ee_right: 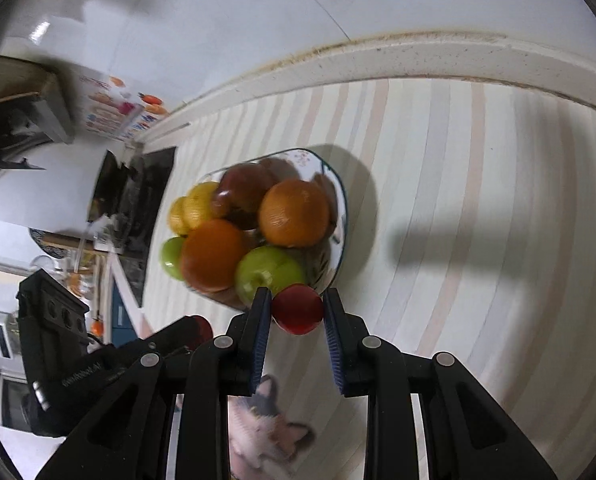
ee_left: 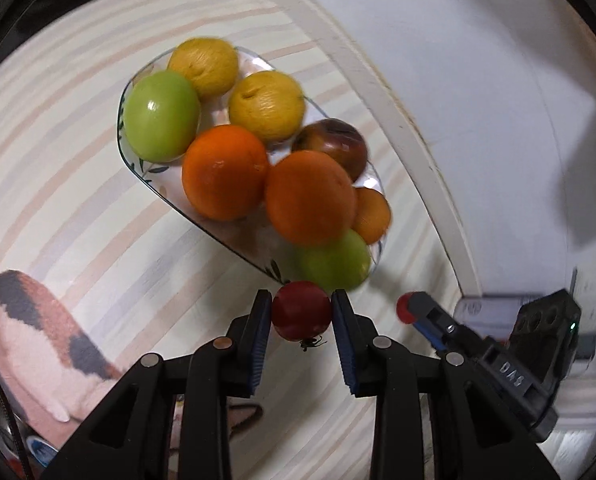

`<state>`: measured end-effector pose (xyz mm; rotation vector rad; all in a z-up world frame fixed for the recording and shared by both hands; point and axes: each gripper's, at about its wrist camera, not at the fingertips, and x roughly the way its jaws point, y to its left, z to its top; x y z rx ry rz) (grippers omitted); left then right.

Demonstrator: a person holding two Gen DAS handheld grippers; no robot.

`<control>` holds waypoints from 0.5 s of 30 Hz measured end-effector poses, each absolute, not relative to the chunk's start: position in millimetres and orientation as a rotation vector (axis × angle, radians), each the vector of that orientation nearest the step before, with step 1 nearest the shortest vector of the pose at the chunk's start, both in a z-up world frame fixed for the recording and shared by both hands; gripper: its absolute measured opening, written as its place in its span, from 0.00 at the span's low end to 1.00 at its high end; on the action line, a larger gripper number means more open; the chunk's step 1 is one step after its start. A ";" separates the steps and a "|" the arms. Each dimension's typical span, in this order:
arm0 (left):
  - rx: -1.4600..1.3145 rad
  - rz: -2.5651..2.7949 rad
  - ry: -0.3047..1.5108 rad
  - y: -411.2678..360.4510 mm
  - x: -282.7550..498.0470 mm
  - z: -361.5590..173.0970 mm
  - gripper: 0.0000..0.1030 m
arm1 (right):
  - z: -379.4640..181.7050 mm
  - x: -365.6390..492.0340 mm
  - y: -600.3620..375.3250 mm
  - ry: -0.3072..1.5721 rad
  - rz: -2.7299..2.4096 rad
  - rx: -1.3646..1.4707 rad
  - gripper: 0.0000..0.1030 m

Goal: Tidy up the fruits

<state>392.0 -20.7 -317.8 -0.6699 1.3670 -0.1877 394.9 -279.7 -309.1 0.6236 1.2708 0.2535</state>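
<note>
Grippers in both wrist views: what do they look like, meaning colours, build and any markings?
Both are black plastic two-finger units. The left gripper and the right gripper each have blue ribbed pads on flat fingers, triangular cut-out linkage arms and round silver pivot pins. White raised lettering marks the right unit's body seen from the left wrist, beside a small green light. No cables or sleeves show.

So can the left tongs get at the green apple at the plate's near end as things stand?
Probably not yet. The left tongs are shut on a small red fruit, so they have no free grip. The green apple itself lies just ahead on the plate, with nothing else between.
</note>
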 end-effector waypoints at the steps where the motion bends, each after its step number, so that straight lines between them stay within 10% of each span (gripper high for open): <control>1: -0.684 -0.184 1.371 -17.2 394.2 -323.5 0.27 | -314.2 399.0 -279.4 1.278 0.247 0.621 0.28; 15: -0.859 -0.183 1.387 -25.8 400.9 -356.5 0.28 | -334.6 424.7 -277.9 1.297 0.266 0.620 0.28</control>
